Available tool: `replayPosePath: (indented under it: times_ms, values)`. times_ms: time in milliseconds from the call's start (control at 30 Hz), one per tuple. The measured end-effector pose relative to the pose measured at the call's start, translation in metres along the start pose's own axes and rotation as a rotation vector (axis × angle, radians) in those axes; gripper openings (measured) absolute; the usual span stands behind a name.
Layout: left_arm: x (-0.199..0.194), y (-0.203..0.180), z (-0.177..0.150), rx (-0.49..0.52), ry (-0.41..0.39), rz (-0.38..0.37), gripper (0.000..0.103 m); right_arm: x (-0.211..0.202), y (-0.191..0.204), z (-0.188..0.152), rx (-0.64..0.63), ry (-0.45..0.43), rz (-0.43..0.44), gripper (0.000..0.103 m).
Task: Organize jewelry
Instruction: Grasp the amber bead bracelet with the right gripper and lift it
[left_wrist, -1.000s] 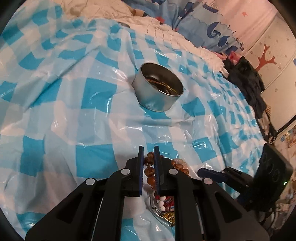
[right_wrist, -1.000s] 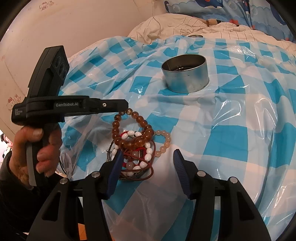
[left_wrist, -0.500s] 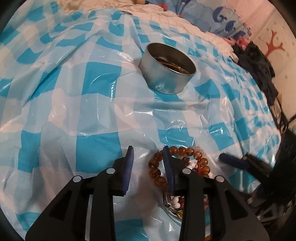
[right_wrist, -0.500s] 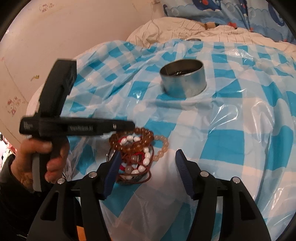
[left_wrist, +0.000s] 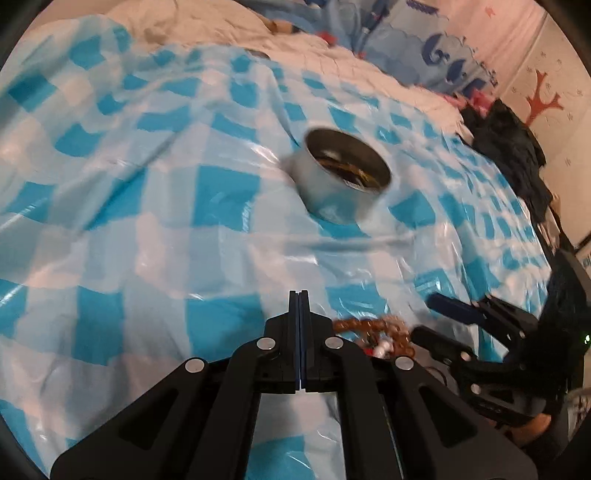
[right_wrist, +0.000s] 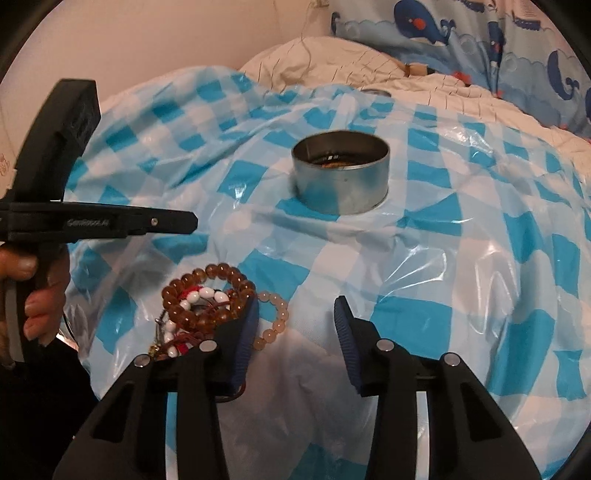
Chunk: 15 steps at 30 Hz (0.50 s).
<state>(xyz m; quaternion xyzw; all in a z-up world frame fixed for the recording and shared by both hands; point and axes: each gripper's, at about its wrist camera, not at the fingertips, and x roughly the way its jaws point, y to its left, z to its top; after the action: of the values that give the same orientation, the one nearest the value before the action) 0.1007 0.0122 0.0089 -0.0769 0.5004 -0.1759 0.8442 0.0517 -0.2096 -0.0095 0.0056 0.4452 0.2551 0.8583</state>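
A pile of bead bracelets lies on the blue-and-white checked plastic sheet: an amber-brown one (right_wrist: 207, 295), a white-and-red one (right_wrist: 201, 295) and a pale peach one (right_wrist: 277, 321). The pile also shows blurred in the left wrist view (left_wrist: 376, 330). A round metal tin (right_wrist: 341, 181) with jewelry inside stands farther back, also in the left wrist view (left_wrist: 343, 179). My left gripper (left_wrist: 299, 295) is shut and empty, raised above and left of the pile; it shows in the right wrist view (right_wrist: 184, 221). My right gripper (right_wrist: 295, 306) is open, its left finger beside the pile.
The checked sheet (right_wrist: 480, 258) covers a soft bed. White bedding (right_wrist: 332, 62) and a blue whale-print pillow (right_wrist: 480, 40) lie behind it. Dark clothes (left_wrist: 509, 147) lie at the right edge near the wall.
My left gripper let go of the amber bracelet, which dropped back on the pile, then closed empty and lifted away to the left. The right gripper stayed open near the pile.
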Motion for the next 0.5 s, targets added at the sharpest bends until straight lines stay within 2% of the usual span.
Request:
replayPosePath:
  times_ms: [133, 200, 333, 400, 500]
  values:
    - [0.016, -0.007, -0.004, 0.006, 0.061, -0.03, 0.006, 0.011, 0.008, 0.001, -0.069, 0.034, -0.045, 0.036]
    - [0.021, -0.012, -0.008, 0.026, 0.076, -0.021, 0.014, 0.017, 0.013, 0.001, -0.11, 0.053, -0.061, 0.029]
    - [0.03, -0.025, -0.015, 0.094, 0.098, -0.007, 0.032, 0.025, 0.027, -0.003, -0.219, 0.064, -0.149, 0.024]
    - [0.029, -0.03, -0.018, 0.127, 0.088, 0.017, 0.033, 0.023, 0.027, -0.005, -0.23, 0.06, -0.157, 0.02]
    - [0.028, -0.03, -0.019, 0.142, 0.089, 0.019, 0.032, 0.021, 0.03, -0.007, -0.267, 0.038, -0.24, 0.02]
